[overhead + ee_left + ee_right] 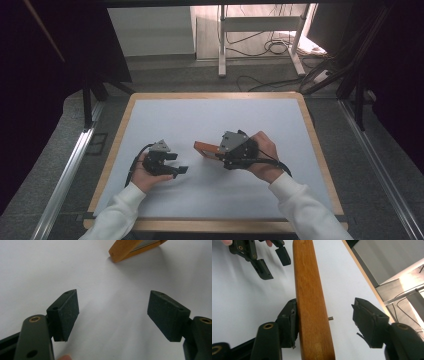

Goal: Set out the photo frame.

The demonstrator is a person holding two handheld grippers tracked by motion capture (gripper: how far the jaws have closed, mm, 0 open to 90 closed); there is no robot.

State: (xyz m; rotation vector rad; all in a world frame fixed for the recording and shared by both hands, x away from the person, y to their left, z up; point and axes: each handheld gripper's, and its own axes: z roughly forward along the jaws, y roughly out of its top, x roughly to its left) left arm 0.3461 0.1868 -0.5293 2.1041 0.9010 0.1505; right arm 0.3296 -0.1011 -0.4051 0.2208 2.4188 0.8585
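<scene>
A wooden frame (pixel 204 148) with an orange-brown rim stands on edge on the white tabletop (pixel 165 120), just left of my right gripper (pixel 220 156). In the right gripper view the frame's rim (pixel 310 295) runs up between the jaws. One pad (pixel 290 322) rests against the wood and the other pad (pixel 365 320) stands well clear, so the right gripper (pixel 328 316) is open. My left gripper (pixel 178 163) sits left of the frame, open and holding nothing (pixel 113 315), and its jaws point toward the frame's corner (pixel 125 251). The right gripper view also takes in the left gripper (pixel 273 261).
The white surface has a wooden border (pixel 120 140). Aluminium rails (pixel 70 170) run along both sides of the table. Beyond the far edge stand a white metal stand (pixel 222 45) and loose cables (pixel 270 47) on the floor.
</scene>
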